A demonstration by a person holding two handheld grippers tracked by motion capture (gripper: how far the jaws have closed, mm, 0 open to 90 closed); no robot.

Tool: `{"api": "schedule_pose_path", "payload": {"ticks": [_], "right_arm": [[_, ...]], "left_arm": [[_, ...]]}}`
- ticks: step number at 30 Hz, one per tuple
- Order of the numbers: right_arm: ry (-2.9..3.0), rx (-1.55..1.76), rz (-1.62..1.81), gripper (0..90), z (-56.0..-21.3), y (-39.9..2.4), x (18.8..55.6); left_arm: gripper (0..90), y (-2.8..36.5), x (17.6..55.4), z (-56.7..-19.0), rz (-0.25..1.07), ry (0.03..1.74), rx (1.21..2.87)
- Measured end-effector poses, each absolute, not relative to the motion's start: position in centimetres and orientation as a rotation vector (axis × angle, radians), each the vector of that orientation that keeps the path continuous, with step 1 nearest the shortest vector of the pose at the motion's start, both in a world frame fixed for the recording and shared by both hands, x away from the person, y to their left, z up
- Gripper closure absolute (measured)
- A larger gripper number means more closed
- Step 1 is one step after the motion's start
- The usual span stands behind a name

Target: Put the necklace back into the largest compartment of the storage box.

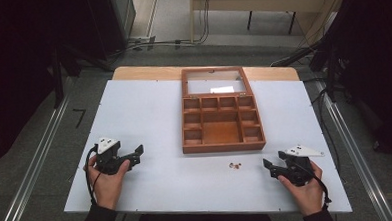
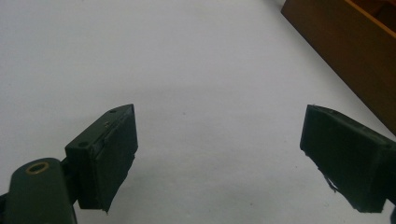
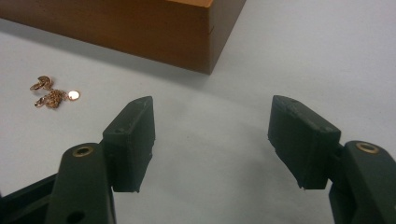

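Count: 1 wooden box, lid open; 1 small gold trinket, maybe a chain w/ charms, too small to tell.
Trinket: lying on table, just in front of box.
Left gripper: jaws gaping wide, holding nothing.
Right gripper: jaws standing wide apart, empty, near trinket.

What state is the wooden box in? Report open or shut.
Open: the wooden box's glass-panelled lid is swung back, exposing its empty compartments.

white table, wooden box, gold jewellery
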State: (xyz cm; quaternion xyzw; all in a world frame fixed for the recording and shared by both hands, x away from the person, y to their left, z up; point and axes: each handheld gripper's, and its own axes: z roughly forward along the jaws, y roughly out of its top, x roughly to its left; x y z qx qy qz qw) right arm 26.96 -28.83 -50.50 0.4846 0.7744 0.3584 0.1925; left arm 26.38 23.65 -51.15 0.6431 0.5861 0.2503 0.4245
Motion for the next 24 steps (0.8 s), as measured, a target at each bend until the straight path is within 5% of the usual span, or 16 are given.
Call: {"api": "schedule_pose_path", "payload": {"ticks": [24], "right_arm": [[2.212,1.323,1.021,30.5,-50.6,-27.1,27.0]], "left_arm": [[11.7,23.6,26.4,-51.1,0.628,1.465,1.608]]}}
